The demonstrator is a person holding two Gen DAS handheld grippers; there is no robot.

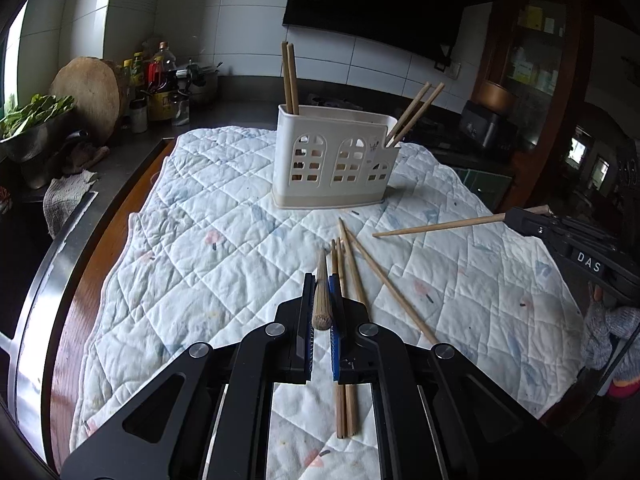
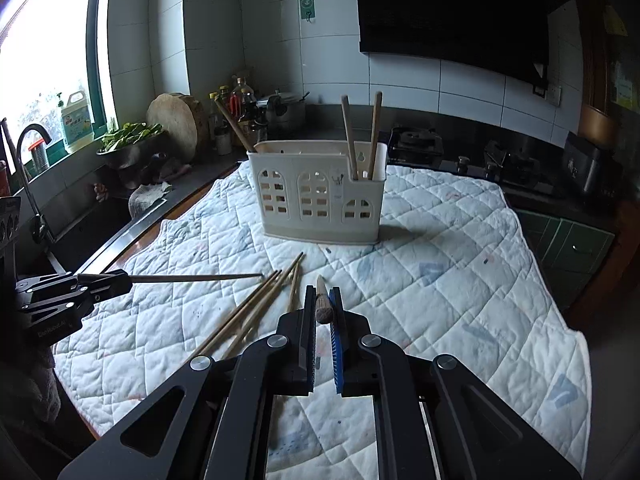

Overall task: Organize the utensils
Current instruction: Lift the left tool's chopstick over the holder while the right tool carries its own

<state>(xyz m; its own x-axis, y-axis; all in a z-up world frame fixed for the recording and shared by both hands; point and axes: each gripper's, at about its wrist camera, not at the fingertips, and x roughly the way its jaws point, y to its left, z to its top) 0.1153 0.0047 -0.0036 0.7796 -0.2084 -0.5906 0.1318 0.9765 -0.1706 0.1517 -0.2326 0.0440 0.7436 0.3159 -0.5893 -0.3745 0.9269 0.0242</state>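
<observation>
A cream utensil holder stands upright at the back of a white quilted cloth, with chopsticks in its left end and its right end. Several loose chopsticks lie on the cloth in front of it. My left gripper is shut on one chopstick, held above the cloth. My right gripper is shut on another chopstick, also lifted.
At the left are a sink with a faucet, a bowl of greens, a round chopping board and bottles. A stove lies behind the cloth. A gloved hand holds the right gripper.
</observation>
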